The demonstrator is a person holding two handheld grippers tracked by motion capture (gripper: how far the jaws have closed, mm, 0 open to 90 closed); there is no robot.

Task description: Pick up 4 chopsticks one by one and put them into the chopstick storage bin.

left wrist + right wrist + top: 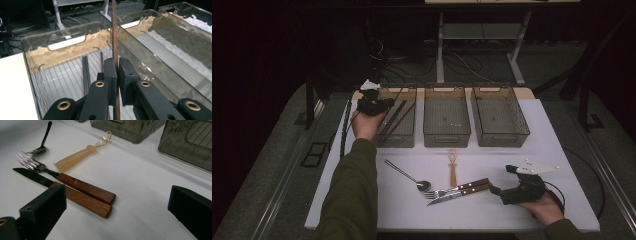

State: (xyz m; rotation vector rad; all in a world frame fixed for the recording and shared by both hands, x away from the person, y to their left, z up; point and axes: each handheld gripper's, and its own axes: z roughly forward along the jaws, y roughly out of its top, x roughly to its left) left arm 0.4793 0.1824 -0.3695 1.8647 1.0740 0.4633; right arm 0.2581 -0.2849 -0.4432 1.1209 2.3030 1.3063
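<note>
My left gripper (373, 102) hangs over the near-left corner of the left clear bin (398, 141), held by a hand in a green sleeve. In the left gripper view its jaws (117, 63) are shut on a thin brown chopstick (114, 35) that stands almost upright above the bin (32, 62). Dark chopsticks (85, 71) lie on the bin floor. My right gripper (503, 179) rests open on the white table at the front right, its jaws (117, 192) wide apart. Just beyond them lie a wood-handled knife (82, 201) and fork (85, 187).
A metal spoon (409, 176) and an amber plastic utensil (452, 167) lie mid-table, left of the knife (457, 195) and fork (462, 188). Two more clear bins, middle (447, 136) and right (500, 141), stand in a row. Table legs and cables lie behind the table.
</note>
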